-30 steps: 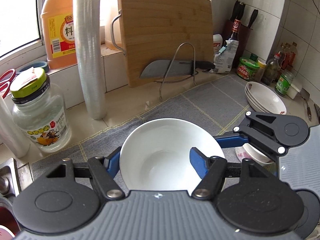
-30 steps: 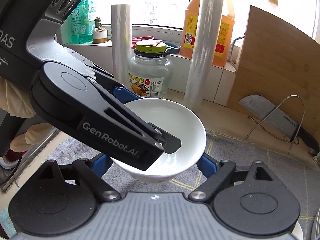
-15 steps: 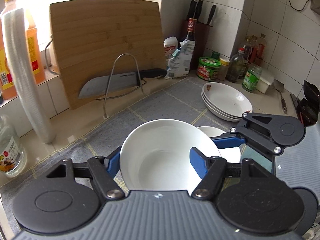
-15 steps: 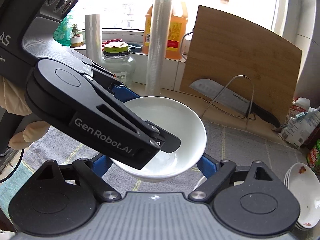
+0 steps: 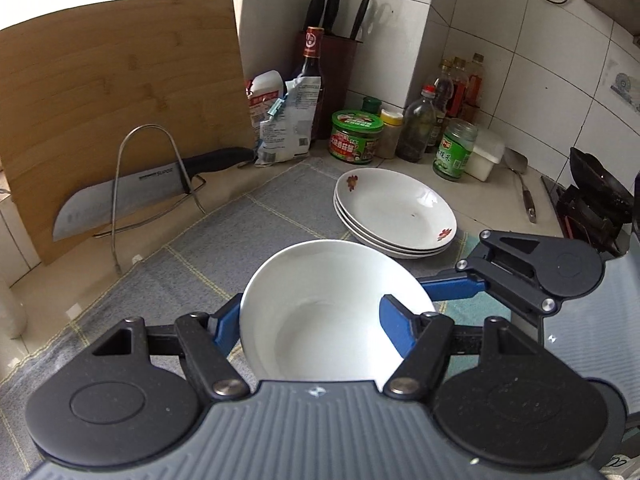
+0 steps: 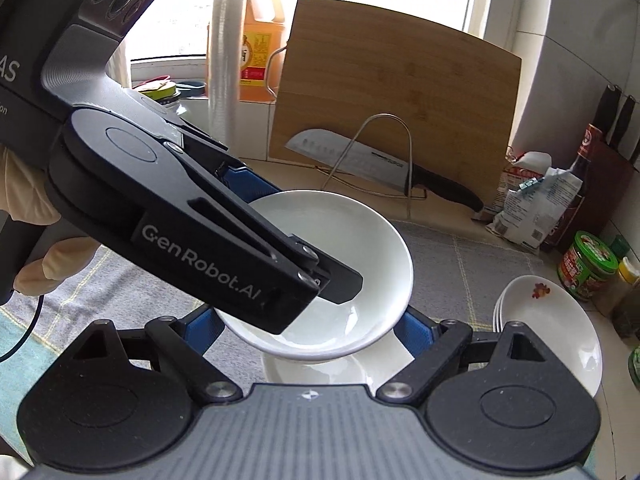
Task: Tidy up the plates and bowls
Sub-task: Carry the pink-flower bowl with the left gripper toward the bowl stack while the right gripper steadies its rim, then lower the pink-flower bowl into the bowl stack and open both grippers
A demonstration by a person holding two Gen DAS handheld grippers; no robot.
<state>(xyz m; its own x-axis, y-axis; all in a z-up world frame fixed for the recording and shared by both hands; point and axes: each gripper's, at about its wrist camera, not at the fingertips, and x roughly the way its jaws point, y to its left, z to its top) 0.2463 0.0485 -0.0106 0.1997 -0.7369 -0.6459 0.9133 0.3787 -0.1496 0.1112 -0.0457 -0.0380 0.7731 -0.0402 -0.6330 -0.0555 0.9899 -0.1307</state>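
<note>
— Two grippers, one white bowl (image 5: 332, 312): your left gripper (image 5: 312, 320) pinches its rim, the right gripper (image 6: 304, 320) cradles it from outside, above the mat.

— Where next?

— Another bowl (image 6: 320, 368) sits directly beneath; plate stack (image 5: 394, 208) lies far-right.

Grey mat (image 5: 224, 240) open on the left and centre. Far side blocked by cutting board (image 5: 120, 100) and knife (image 5: 132, 190) in its wire rack; plate stack (image 5: 394, 212) and jars (image 5: 354, 136) crowd far right.
</note>
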